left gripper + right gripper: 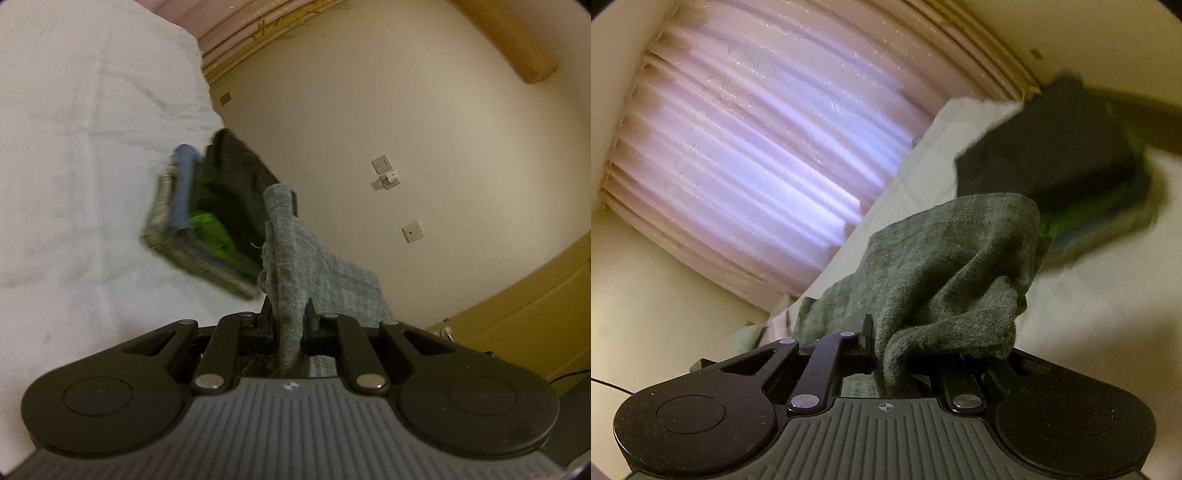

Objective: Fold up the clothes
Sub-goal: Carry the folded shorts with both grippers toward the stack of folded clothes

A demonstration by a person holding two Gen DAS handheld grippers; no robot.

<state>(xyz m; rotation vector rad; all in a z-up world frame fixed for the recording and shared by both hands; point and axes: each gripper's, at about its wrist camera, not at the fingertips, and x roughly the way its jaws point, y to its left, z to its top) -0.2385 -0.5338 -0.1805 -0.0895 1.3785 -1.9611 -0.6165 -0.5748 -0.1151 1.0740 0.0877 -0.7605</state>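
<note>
My left gripper is shut on a grey knit garment, which rises between the jaws and drapes to the right. My right gripper is shut on the same grey garment, which bunches over its right finger and hides it. Beyond both lies a stack of folded clothes on the white bed, with black, bright green, blue and grey layers. The stack shows in the right wrist view at the upper right, blurred. Both grippers hold the garment up off the bed.
A cream wall with sockets lies to the right of the bed. Pink curtains hang behind the bed. Yellow wooden furniture stands at the lower right. The white bed also shows in the right wrist view.
</note>
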